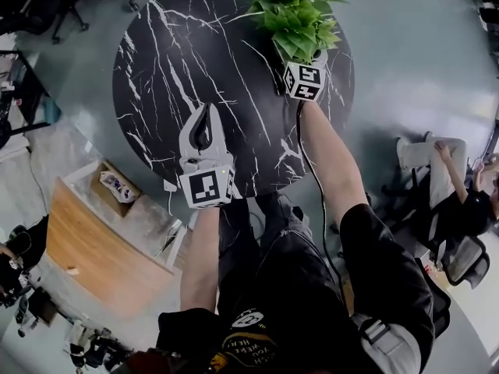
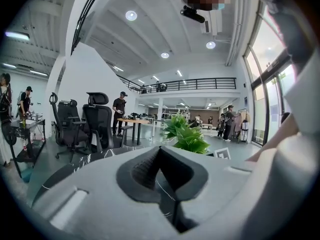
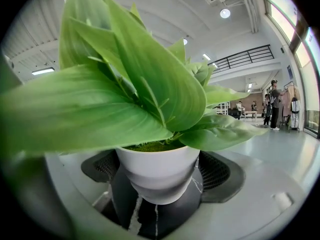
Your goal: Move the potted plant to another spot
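Observation:
The potted plant [image 1: 296,14], green leaves in a white pot [image 3: 157,171], stands at the far right of the round black marble table [image 1: 179,61]. My right gripper [image 1: 302,62] reaches in from the near side, and its tips are hidden under the leaves in the head view. In the right gripper view, my right gripper [image 3: 159,184] has one jaw on each side of the pot, with the pads [image 3: 220,171] against its wall. My left gripper [image 1: 207,111] hovers over the table's near edge, shut with nothing in it. The left gripper view shows the left gripper [image 2: 161,150] pointing at the plant [image 2: 189,134].
A wooden counter [image 1: 101,263] stands beside the table at lower left. A seated person [image 1: 456,193] is on the floor side to the right. Black office chairs [image 2: 95,121] and standing people are beyond the table.

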### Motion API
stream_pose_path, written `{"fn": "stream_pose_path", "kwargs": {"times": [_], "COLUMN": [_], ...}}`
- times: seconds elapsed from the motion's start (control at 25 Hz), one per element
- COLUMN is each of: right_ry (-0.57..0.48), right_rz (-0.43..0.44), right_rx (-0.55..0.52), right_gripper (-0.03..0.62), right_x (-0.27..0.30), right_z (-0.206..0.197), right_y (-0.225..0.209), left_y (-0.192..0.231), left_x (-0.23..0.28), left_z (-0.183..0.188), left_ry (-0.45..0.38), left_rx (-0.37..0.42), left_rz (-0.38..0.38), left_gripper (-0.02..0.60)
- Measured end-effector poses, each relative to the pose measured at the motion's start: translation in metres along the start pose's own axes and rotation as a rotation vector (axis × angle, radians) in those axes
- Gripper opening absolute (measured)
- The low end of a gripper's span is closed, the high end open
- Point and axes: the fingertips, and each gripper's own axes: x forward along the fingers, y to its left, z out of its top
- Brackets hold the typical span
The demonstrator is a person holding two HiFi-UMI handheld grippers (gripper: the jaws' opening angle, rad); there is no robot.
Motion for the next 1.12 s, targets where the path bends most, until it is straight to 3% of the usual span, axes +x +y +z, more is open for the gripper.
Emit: {"fn": "stream_pose_path", "kwargs": {"times": [0.44,0.68,1.12], "right_ry": [-0.008,-0.001,-0.002], "right_rz": [-0.06,0.01,0.002], "right_rx": [0.031,0.032,0.054], "right_gripper": [0.497,0.515,0.518], "right_x": [-0.007,-0.013,-0.056], "right_z": [0.0,-0.003,-0.008], "right_y": [-0.042,-0.033,-0.027], "left_y": [-0.006,-0.01,-0.017], "left_x": [0.0,-0.002,-0.001], "left_z": [-0.008,-0.012,-0.01], "left_ry": [0.016,0.029,0.036], "left_rx": [0.011,0.008,0.019], "left_rz": [-0.019,-0.028,-0.052], "left_gripper": [0.005,0.005,0.005]}}
